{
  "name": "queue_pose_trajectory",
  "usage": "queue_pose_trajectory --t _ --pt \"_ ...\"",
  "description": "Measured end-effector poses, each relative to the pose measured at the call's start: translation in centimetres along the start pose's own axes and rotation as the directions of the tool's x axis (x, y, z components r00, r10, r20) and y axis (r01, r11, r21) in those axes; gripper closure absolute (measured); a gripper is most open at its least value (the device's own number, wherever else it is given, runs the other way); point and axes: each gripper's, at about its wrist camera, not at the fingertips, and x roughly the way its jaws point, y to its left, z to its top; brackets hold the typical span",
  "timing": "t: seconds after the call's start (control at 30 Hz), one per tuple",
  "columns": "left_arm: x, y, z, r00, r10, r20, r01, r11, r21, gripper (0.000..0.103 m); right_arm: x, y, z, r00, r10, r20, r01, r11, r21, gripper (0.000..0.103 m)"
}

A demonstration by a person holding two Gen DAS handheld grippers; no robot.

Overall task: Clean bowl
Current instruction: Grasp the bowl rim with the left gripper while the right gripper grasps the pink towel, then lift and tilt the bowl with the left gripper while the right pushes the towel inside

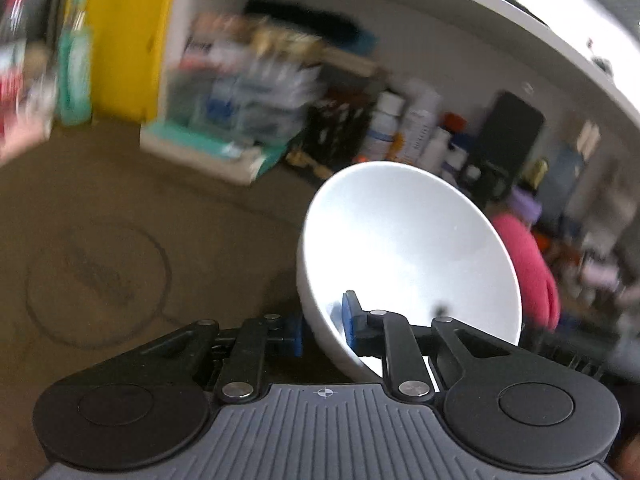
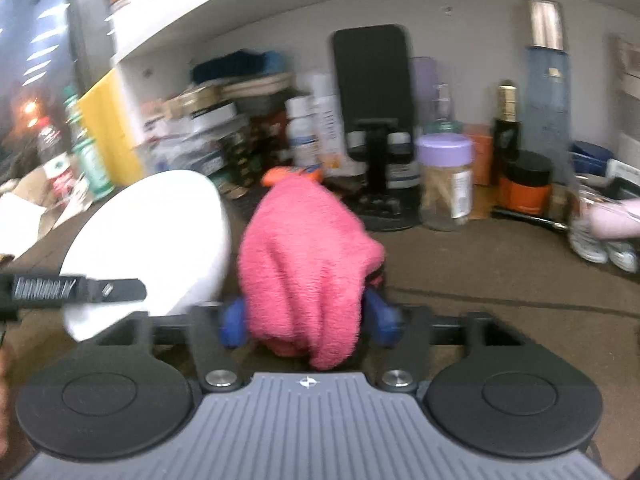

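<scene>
My left gripper (image 1: 322,330) is shut on the near rim of a white bowl (image 1: 408,248), one blue pad inside and one outside, holding it tilted above the brown table. The bowl also shows at the left of the right wrist view (image 2: 160,232). My right gripper (image 2: 308,320) is shut on a pink cloth (image 2: 308,264) that bunches up between its blue pads, just right of the bowl. The cloth shows behind the bowl's right rim in the left wrist view (image 1: 528,268).
The brown table (image 1: 120,220) carries clutter along the back wall: stacked boxes (image 1: 240,92), bottles (image 2: 316,128), a black phone on a stand (image 2: 372,92), a purple-lidded jar (image 2: 444,180), an orange jar (image 2: 526,188). A white shelf (image 2: 192,12) hangs overhead.
</scene>
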Motion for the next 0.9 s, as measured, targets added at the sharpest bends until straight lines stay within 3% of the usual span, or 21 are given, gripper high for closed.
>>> queue_pose_trajectory --t 0.07,0.13,0.2,0.3,0.33,0.43,0.63,0.73,0.77,0.83,0.9 --pt "-0.7 -1.2 -0.5 0.999 0.025 0.029 -0.027 0.997 0.075 0.083 0.1 -0.8 0.2 0.999 0.032 -0.013 -0.032 0.998 0.047 0.061" --pt "-0.9 -1.9 -0.7 0.999 0.038 0.038 -0.042 0.993 0.114 0.081 0.7 -1.1 0.3 0.999 0.044 -0.029 -0.042 0.997 0.062 0.063" --pt "-0.9 -2.5 -1.0 0.998 0.049 0.036 -0.054 0.987 0.151 0.073 1.1 -1.1 0.3 0.998 0.054 -0.038 -0.051 0.997 0.064 0.068" --pt "-0.1 -1.9 -0.9 1.000 0.022 0.005 -0.023 0.994 0.104 0.058 1.3 -0.8 0.4 0.997 0.068 -0.024 -0.067 0.997 0.042 0.077" --pt "0.2 -1.8 -0.8 1.000 0.013 -0.002 -0.013 0.996 0.088 0.058 1.1 -0.7 0.3 0.997 0.078 -0.017 -0.077 0.996 0.032 0.077" --pt "0.6 -0.9 -0.4 1.000 -0.014 -0.021 0.015 0.999 0.028 0.060 -1.1 0.1 -0.2 0.997 0.067 0.047 -0.065 0.997 -0.048 0.078" --pt "-0.3 -0.7 -0.4 0.999 -0.048 0.015 0.046 0.993 0.108 0.083 -7.8 1.3 0.0 0.980 0.122 0.157 -0.085 0.971 -0.222 0.078" --pt "-1.1 -2.0 -1.6 0.998 -0.027 0.056 0.013 0.971 0.238 0.082 -10.4 5.0 -1.1 0.981 0.115 0.156 -0.030 0.886 -0.463 0.077" --pt "-1.4 -2.6 -2.2 0.998 -0.017 0.069 -0.003 0.960 0.279 0.083 -10.6 5.6 -1.4 0.982 0.113 0.151 -0.024 0.869 -0.495 0.077" --pt "-1.8 -3.4 -3.0 0.997 -0.009 0.080 -0.017 0.945 0.326 0.081 -10.6 7.6 -3.2 0.986 0.094 0.138 0.011 0.788 -0.616 0.077" --pt "-2.3 -3.7 -3.7 0.997 -0.026 0.070 0.000 0.937 0.349 0.080 -10.2 8.6 -4.3 0.988 0.085 0.132 0.027 0.735 -0.678 0.077"
